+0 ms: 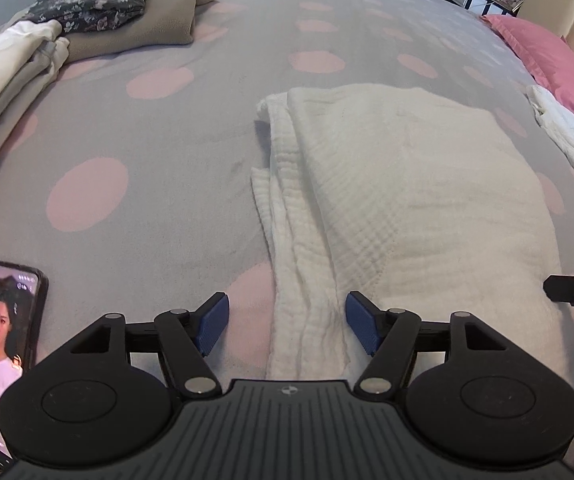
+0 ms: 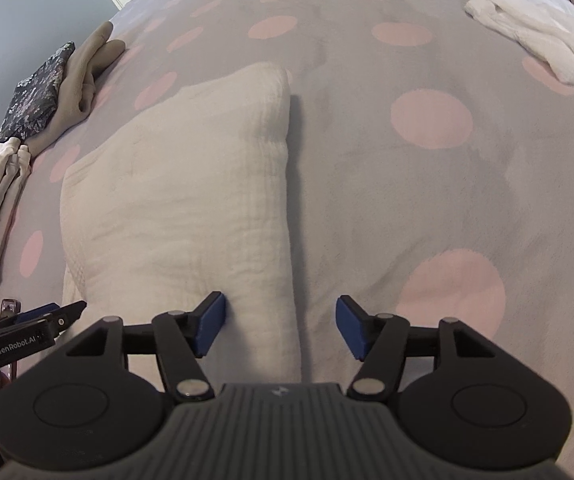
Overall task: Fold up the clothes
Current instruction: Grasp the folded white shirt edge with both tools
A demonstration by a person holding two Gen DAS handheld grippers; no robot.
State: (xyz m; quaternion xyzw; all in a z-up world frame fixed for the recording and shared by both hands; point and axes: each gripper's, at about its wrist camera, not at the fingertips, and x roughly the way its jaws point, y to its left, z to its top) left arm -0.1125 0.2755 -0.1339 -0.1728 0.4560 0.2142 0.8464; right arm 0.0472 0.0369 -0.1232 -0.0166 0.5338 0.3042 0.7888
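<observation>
The cream garment point(image 1: 387, 184) lies folded on the bed point(image 1: 167, 200), its long axis running straight away from both sets of fingers. The left gripper point(image 1: 287, 326) stands spread and empty over the near left edge, layered hems between its fingers. The right gripper point(image 2: 279, 326) is likewise spread, empty, straddling the near right edge point(image 2: 283, 280). Both sit equally close.

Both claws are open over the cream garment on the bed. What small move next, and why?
Probably lift both claws clear: the folded cream waffle-weave garment lies flat on the grey pink-dotted bedspread, and the left claw and right claw stand open, gripping nothing. The crumpled white garment looks unfolded.
</observation>
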